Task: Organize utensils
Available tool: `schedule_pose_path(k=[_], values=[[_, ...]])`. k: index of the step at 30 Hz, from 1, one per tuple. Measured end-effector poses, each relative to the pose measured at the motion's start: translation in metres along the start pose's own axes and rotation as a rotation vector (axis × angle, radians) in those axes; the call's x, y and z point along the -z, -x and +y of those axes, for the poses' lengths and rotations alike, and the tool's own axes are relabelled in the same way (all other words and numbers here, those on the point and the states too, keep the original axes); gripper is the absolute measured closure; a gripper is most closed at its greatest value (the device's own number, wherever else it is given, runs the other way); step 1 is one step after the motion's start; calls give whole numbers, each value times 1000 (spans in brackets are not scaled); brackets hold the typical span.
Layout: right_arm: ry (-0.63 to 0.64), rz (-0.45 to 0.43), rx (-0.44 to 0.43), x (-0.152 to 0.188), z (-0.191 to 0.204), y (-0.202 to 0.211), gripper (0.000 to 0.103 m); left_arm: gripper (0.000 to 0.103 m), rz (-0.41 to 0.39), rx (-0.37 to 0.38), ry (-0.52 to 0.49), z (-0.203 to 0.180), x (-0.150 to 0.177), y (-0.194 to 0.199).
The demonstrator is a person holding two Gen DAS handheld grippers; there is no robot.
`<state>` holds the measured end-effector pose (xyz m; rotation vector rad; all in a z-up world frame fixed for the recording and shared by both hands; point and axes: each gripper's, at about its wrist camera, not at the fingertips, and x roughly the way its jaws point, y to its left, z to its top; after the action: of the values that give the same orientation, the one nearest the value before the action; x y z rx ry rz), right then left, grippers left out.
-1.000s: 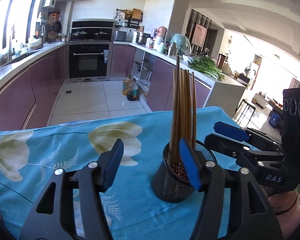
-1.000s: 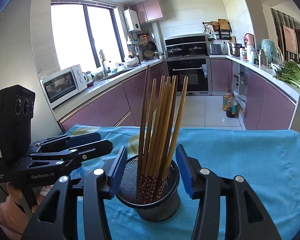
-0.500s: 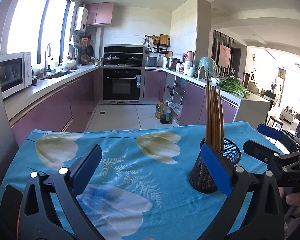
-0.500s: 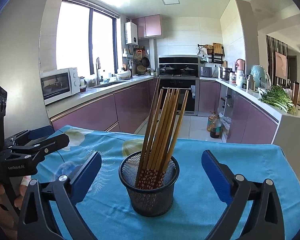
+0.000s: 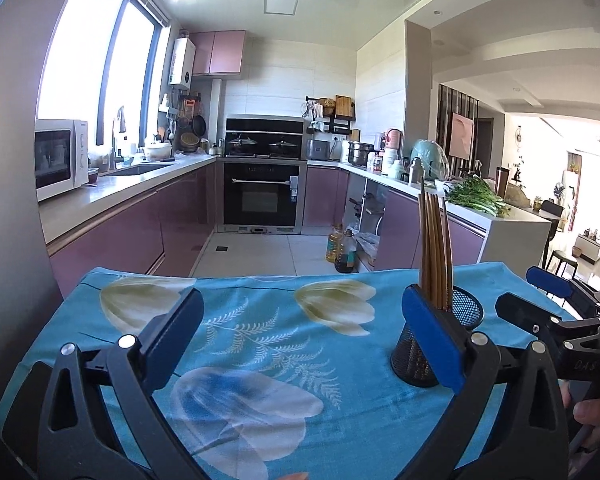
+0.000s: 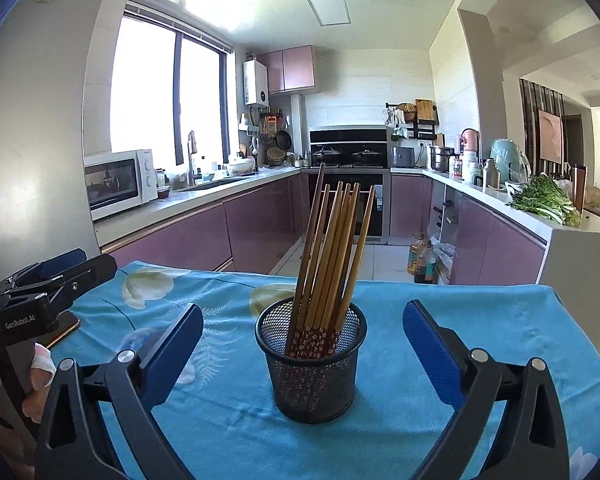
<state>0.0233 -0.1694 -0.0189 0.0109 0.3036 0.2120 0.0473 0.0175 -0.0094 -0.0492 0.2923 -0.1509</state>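
From the left wrist view, the left hand-held gripper (image 5: 300,334) has its blue-padded jaws spread wide and grips nothing; between them lies only the bench (image 5: 260,344), which is covered by a turquoise cloth printed with large pale flowers. The round black wire-mesh holder (image 5: 466,312) stands upright on the cloth at the right, partly hidden behind the right-hand blue pad. A tight bundle of brown wooden chopsticks (image 5: 434,248) rises from it, nearly vertical. Further right, the right hand-held gripper (image 5: 540,298) reaches in from the frame edge, black with a blue pad, near the holder but apart from it. Behind the bench runs a kitchen with mauve cabinet fronts, a white microwave oven (image 5: 60,158) on the left counter and a black built-in oven (image 5: 260,196) at the far end.

From the right wrist view, the right hand-held gripper (image 6: 302,326) is likewise spread wide and holds nothing. The mesh holder (image 6: 314,376) stands centred between its two blue pads, with clear cloth on either side, touching neither. The chopsticks (image 6: 332,256) fan slightly and lean to the right, their red flower-patterned ends down inside the mesh. The left hand-held gripper (image 6: 64,272) shows at the left edge, well apart from the holder; from this side its jaw opening cannot be judged. A bunch of green leafy vegetables (image 6: 544,200) lies on the white counter at the right.
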Motion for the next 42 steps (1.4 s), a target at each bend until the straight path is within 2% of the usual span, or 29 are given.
schedule_pose_path(k=[5, 18, 42], values=[[9, -28, 5, 0, 4, 8, 6, 6, -8, -4, -2, 1, 1, 7], [15, -38, 16, 2, 9, 12, 6, 6, -48, -30, -13, -2, 5, 17], [3, -53, 48, 3, 13, 14, 6, 6, -64, -89, -18, -6, 12, 24]])
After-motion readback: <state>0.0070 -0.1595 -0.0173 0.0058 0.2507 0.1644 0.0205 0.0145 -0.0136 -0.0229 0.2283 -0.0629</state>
